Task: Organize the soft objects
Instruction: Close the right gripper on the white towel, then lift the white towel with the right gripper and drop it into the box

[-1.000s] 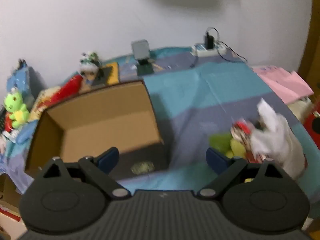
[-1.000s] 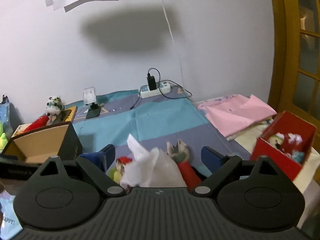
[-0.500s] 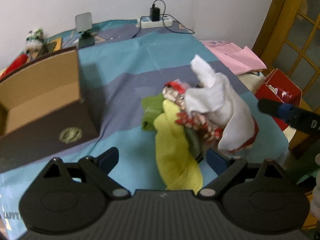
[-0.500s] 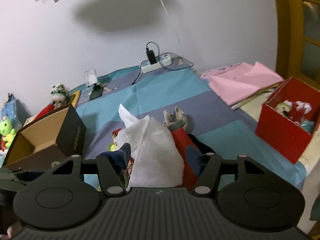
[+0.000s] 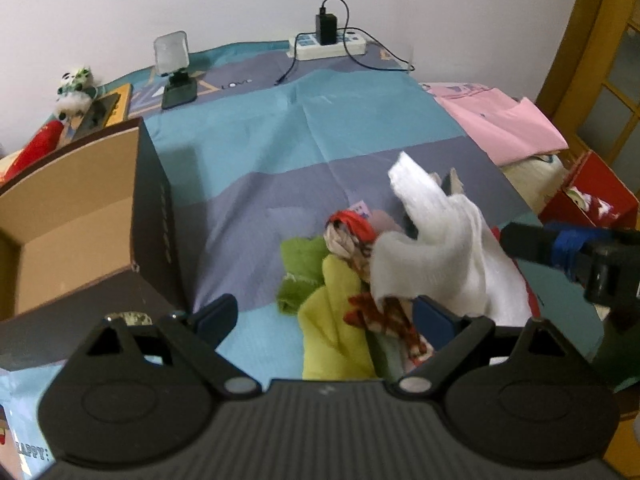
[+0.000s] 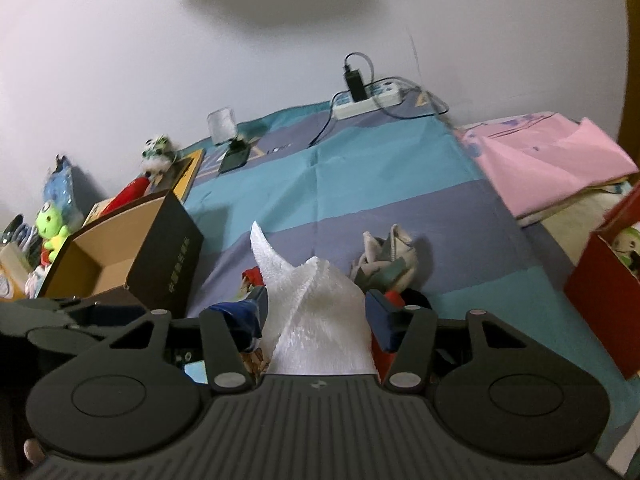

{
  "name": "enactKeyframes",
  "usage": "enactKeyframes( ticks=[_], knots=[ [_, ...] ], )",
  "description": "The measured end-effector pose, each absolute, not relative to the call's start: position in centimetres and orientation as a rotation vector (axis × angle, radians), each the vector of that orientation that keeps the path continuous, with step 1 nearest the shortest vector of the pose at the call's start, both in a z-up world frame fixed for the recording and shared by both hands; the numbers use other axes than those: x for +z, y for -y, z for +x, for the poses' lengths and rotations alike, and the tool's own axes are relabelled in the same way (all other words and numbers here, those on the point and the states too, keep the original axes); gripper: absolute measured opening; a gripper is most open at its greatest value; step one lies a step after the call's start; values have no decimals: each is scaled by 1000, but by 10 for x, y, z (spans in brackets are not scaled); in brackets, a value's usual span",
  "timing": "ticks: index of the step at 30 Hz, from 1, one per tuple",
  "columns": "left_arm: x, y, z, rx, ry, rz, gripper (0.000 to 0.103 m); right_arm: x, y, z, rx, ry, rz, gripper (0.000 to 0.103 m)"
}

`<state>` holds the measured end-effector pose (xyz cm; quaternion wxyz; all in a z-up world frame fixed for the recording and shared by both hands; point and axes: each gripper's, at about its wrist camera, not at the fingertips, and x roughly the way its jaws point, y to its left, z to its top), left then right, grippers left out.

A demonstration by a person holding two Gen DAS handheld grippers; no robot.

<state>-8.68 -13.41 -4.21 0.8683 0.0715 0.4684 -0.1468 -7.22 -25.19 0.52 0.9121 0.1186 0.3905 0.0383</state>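
At the far left, one open cardboard box (image 5: 76, 216) stands on the striped cloth-covered worktop (image 5: 304, 136), its brown interior showing nothing inside. Behind it lie one small panda plush (image 5: 74, 88) and one red plush item (image 5: 36, 150); in the right wrist view, one green frog plush (image 6: 50, 228) sits left of the box. One small lamp on a stand (image 5: 174, 68) and one white power strip (image 5: 328, 44) with one black charger plugged in sit along the back wall.

The left gripper (image 5: 326, 314) hovers low over the worktop, its two fingers spread wide apart, holding nothing. Just beyond it lies the pile of soft objects: one green cloth (image 5: 300, 268), one yellow cloth (image 5: 336, 328), one red-patterned cloth (image 5: 384, 316) and one white fleece cloth (image 5: 440, 240) on top.

The right gripper (image 6: 316, 316) has its two fingers pressed in on the white fleece cloth (image 6: 320, 308) from both sides. One grey-white cloth (image 6: 384, 256) lies just beyond.

At the right, one folded pink sheet (image 5: 500, 120) and one red box (image 6: 604, 292) rest.
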Motion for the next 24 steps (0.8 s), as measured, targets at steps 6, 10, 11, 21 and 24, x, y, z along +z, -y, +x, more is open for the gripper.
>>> enactKeyframes(
  ticks=[6, 10, 11, 21, 24],
  knots=[
    [-44, 103, -84, -428, -971, 136, 94, -6, 258, -55, 134, -877, 250, 38],
    [-43, 106, -85, -560, -972, 82, 94, -15, 269, -44, 174, -927, 310, 36],
    [-43, 110, -85, -571, -966, 80, 93, -18, 271, -44, 187, -935, 329, 33],
    [-61, 130, -75, -676, -1004, 13, 18, -36, 293, -42, 312, -979, 488, 0],
    [-56, 129, -81, -691, -958, 27, 12, -31, 296, -41, 336, -959, 529, 0]
  ],
)
